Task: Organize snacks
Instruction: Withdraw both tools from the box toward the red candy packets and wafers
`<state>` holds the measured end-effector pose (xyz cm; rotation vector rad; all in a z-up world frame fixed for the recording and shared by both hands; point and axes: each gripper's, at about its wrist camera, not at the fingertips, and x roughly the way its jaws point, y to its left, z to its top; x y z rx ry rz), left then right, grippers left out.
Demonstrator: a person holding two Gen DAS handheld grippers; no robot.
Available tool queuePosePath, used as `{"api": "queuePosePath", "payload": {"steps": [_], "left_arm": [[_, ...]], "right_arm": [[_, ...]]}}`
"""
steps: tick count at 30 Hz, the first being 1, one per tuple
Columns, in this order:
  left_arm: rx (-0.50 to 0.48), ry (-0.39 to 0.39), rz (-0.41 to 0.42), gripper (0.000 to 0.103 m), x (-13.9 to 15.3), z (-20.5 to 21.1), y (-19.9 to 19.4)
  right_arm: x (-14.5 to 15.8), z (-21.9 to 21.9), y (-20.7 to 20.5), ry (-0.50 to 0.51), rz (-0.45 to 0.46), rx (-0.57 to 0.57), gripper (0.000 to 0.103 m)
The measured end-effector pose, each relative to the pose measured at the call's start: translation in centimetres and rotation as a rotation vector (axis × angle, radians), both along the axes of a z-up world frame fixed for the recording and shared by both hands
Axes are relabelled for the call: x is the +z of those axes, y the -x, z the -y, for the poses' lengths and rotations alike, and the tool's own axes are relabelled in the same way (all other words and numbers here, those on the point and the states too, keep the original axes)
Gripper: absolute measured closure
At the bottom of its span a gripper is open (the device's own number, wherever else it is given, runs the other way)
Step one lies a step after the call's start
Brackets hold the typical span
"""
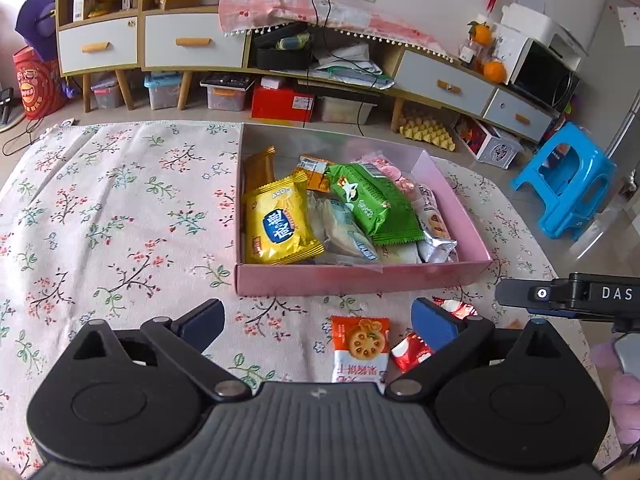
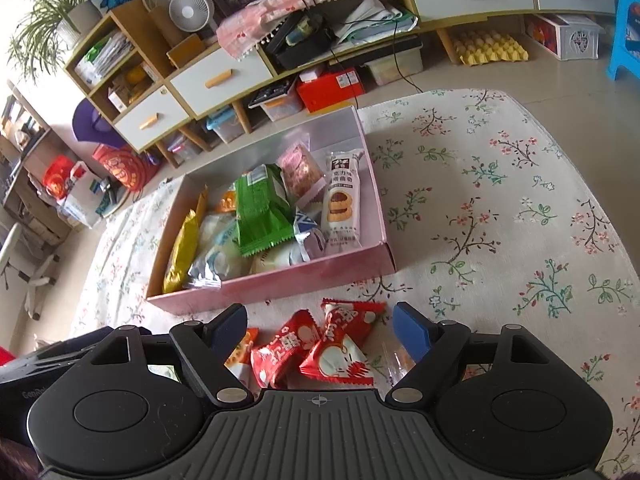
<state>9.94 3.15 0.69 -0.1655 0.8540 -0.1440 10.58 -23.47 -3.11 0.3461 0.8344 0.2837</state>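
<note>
A pink box (image 1: 360, 278) (image 2: 280, 286) on the floral tablecloth holds several snack packets, among them a yellow one (image 1: 280, 224) and a green one (image 1: 372, 204) (image 2: 260, 208). An orange-and-white biscuit packet (image 1: 360, 346) lies on the cloth in front of the box, between the open jaws of my left gripper (image 1: 318, 322). Two red packets (image 2: 344, 350) (image 2: 282, 350) lie between the open jaws of my right gripper (image 2: 320, 326). One red packet shows in the left wrist view (image 1: 410, 350). Both grippers hold nothing.
The right gripper's body (image 1: 568, 294) juts in at the right of the left wrist view. A clear-wrapped snack (image 2: 394, 362) lies by the right finger. A blue stool (image 1: 568, 184) and low cabinets (image 1: 192, 46) stand beyond the table.
</note>
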Motion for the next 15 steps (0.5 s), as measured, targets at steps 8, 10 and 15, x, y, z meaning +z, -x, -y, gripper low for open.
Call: {"api": "queuePosePath", "payload": {"steps": [8, 10, 15], "left_arm": [[0.000, -0.039, 0.000, 0.002, -0.3, 0.1, 0.5], [-0.011, -0.051, 0.003, 0.002, -0.3, 0.3, 0.7], [-0.033, -0.073, -0.005, 0.001, -0.8, 0.5, 1.2]], "right_arm": [[0.1, 0.3, 1.0, 0.066, 0.034, 0.014, 0.017], [0.0, 0.5, 1.2, 0.075, 0.030, 0.014, 0.017], [-0.1, 1.5, 1.5, 0.069, 0.015, 0.006, 0.017]]}}
